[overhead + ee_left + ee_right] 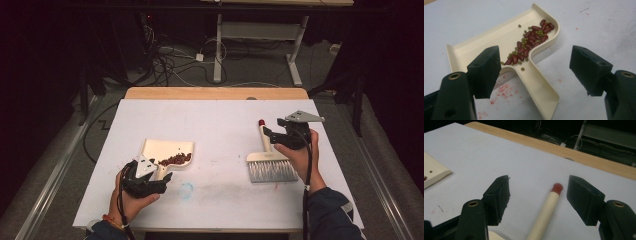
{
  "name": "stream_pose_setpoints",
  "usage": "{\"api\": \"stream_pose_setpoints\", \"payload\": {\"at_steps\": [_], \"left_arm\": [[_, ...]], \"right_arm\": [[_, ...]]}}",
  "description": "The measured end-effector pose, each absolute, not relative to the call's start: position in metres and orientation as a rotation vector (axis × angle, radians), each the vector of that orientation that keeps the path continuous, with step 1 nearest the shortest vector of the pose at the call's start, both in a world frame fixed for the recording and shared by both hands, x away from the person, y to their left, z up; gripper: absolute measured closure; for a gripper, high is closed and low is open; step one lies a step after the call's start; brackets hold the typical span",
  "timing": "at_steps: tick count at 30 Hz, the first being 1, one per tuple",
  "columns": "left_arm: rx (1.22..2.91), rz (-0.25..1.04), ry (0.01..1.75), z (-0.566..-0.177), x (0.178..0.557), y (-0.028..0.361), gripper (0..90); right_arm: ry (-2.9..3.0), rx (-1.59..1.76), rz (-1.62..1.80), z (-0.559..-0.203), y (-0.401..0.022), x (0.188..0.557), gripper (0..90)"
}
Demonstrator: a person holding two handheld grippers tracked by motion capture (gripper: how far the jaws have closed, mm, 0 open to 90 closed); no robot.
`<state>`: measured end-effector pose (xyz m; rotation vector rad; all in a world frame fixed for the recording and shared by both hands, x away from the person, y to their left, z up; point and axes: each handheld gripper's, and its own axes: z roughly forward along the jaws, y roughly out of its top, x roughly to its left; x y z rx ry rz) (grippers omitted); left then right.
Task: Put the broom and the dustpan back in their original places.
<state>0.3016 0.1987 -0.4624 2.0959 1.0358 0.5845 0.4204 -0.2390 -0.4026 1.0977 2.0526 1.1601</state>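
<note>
A cream dustpan lies on the white table at the left, with red and green beans piled by its back wall. My left gripper is at its handle. In the left gripper view the jaws stand wide apart on either side of the handle, touching nothing; the beans sit just beyond. At the right lies a hand brush with grey bristles. My right gripper hovers over its red-tipped wooden handle, open, pads clear of the wood.
A white sheet covers the table, with a wooden strip along the far edge. A faint blue smudge and red stains mark the sheet between the hands. Cables and desk legs stand on the floor beyond.
</note>
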Motion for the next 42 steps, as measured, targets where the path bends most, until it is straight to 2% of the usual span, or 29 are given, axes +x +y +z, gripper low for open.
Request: {"api": "stream_pose_setpoints", "payload": {"at_steps": [9,11,42], "left_arm": [[2.108,0.599,1.007,-0.462,0.301,0.198,24.1],[2.11,0.605,1.006,-0.462,0.301,0.197,24.1],[2.124,0.636,0.994,-0.461,0.3,0.197,20.5]], "right_arm": [[2.029,1.025,1.201,-0.392,-0.232,0.405,29.3],[2.011,1.034,1.19,-0.391,-0.231,0.403,24.2],[2.022,0.836,1.191,-0.379,-0.23,0.345,21.6]]}}
